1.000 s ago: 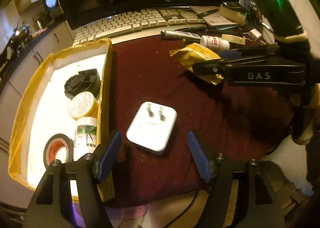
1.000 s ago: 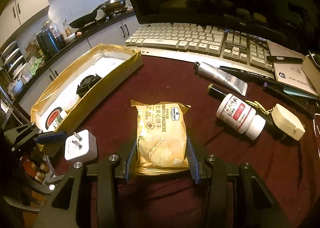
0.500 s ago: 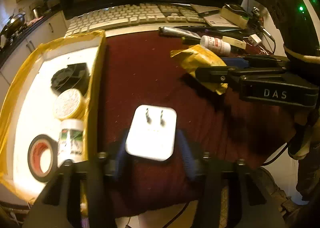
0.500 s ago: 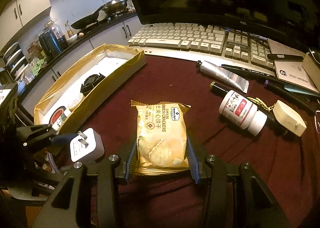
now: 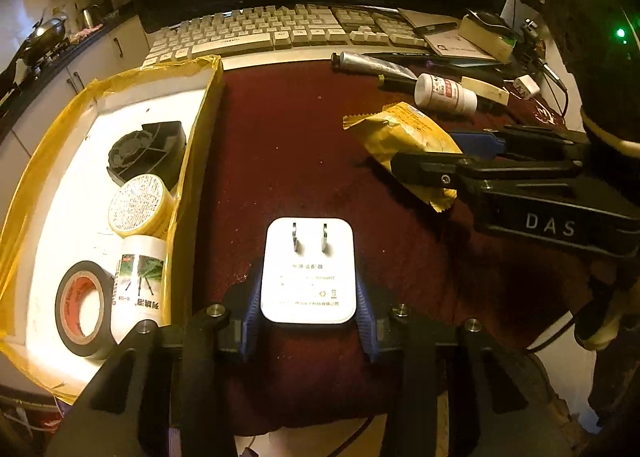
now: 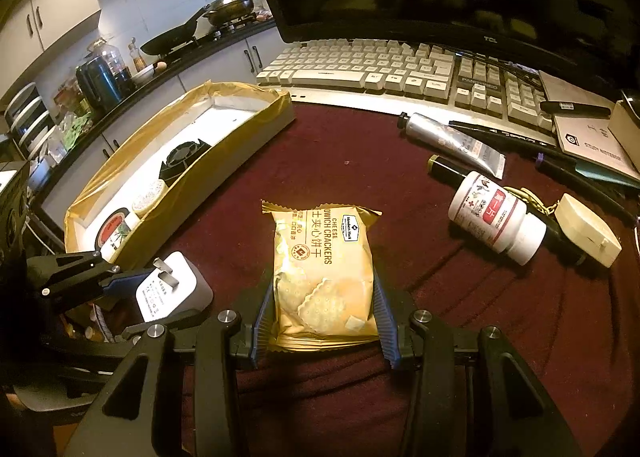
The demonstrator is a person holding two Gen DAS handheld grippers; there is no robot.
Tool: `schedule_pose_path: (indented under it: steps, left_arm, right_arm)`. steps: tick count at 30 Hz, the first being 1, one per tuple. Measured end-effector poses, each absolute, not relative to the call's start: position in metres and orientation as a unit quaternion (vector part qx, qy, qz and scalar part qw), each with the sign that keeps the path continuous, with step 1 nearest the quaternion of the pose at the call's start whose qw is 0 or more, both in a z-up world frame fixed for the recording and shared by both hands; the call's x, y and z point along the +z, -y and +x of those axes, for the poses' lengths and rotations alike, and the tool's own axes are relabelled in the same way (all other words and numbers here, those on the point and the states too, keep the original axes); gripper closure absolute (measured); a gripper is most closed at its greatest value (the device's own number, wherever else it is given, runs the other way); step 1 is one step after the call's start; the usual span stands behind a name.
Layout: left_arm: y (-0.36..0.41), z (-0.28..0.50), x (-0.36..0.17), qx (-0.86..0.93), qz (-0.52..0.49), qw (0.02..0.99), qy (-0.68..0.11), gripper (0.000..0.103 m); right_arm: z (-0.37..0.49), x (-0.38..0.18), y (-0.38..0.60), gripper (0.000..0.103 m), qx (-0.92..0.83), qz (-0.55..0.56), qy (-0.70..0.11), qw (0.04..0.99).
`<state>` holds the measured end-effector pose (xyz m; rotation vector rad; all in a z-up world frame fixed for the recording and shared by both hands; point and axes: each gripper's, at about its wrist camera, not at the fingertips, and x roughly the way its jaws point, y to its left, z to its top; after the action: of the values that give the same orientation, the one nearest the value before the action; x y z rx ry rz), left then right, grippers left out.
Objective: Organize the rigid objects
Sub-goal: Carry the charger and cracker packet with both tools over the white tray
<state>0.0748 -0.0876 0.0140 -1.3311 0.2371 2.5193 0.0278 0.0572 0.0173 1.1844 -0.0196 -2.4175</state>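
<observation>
Four items sorted: fan, tin, bottle and tape roll lay in the yellow-lined box, left of frame.
Left tool: jaws just closed, gripping the white plug adapter, lower centre.
Right tool: clamped on the cracker packet.
Left over: pill bottle, tube on the bench.

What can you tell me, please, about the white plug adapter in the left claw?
The plug adapter is a white, rounded-square block of glossy plastic with two flat metal prongs and faint grey print on its face. The left claw is shut on its sides, blue pads pressing it, prongs pointing away. In the right view it appears lifted off the dark red cloth.
</observation>
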Motion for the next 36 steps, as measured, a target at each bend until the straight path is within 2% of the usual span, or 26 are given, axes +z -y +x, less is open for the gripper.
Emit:
schedule_pose_path:
  steps: [17,36]
  left_arm:
    - [0.102,0.083,0.035,0.879,-0.443,0.174,-0.008,0.065]
    - [0.139,0.085,0.059,0.896,-0.419,0.147,0.023,0.065]
  right_arm:
    - [0.031,0.026,-0.059,0.063,-0.881,0.419,0.007,0.22]
    - [0.032,0.038,-0.05,0.063,-0.885,0.408,-0.006,0.225]
